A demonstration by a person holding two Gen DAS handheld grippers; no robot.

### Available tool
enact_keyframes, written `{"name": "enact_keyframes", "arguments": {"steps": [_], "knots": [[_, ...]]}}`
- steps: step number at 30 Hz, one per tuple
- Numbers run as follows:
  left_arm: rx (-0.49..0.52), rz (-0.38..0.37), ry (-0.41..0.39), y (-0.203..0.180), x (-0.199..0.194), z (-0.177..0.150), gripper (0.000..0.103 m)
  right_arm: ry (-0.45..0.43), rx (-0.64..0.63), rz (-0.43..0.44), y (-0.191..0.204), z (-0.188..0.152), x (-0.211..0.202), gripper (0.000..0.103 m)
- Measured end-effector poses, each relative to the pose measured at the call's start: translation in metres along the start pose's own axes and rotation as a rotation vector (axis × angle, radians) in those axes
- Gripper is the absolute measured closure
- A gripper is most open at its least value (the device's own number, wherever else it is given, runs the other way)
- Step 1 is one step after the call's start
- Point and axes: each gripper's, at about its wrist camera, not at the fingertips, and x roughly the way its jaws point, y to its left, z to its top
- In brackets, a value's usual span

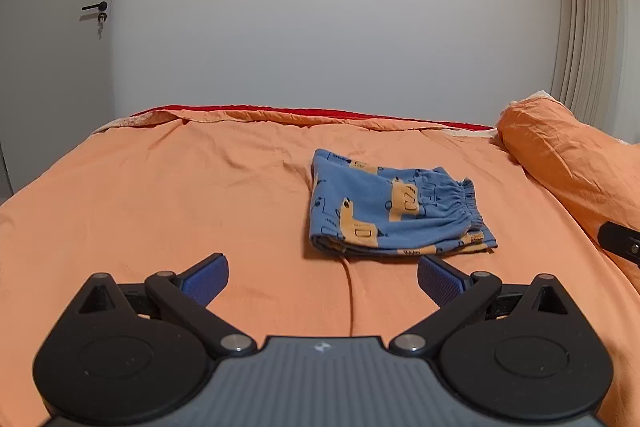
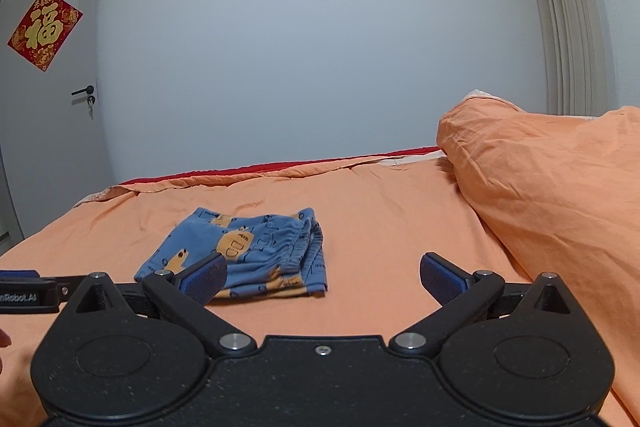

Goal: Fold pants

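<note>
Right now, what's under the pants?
The folded pants lie flat on the orange sheet; nothing else shows at their edges. Whatever is between the layers is hidden. Neither tongs touch them.

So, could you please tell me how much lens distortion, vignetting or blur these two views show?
Left wrist view: strong fisheye bowing of the door and curtain, dark corners at the top, pants sharp. Right wrist view: same bowing, curtain leaning, pants in focus, soft even light with no glare.
</note>
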Motion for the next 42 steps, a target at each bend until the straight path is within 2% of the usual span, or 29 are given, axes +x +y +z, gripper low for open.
{"name": "enact_keyframes", "arguments": {"steps": [5,11,22,42], "knots": [[0.014,0.003,0.029,-0.005,-0.007,-0.014,0.0,-0.032,0.003,-0.026,-0.004,-0.011,-0.02,0.001],[0.008,-0.001,0.051,-0.009,-0.01,-0.026,0.0,-0.038,0.0,-0.016,-0.007,-0.017,-0.015,0.001],[0.033,0.001,0.059,-0.014,-0.007,-0.028,0.0,0.011,0.014,0.002,-0.009,-0.026,-0.005,0.001],[0.022,0.004,0.065,-0.009,-0.009,-0.031,0.0,0.023,0.002,0.016,-0.007,-0.028,-0.005,0.001]]}}
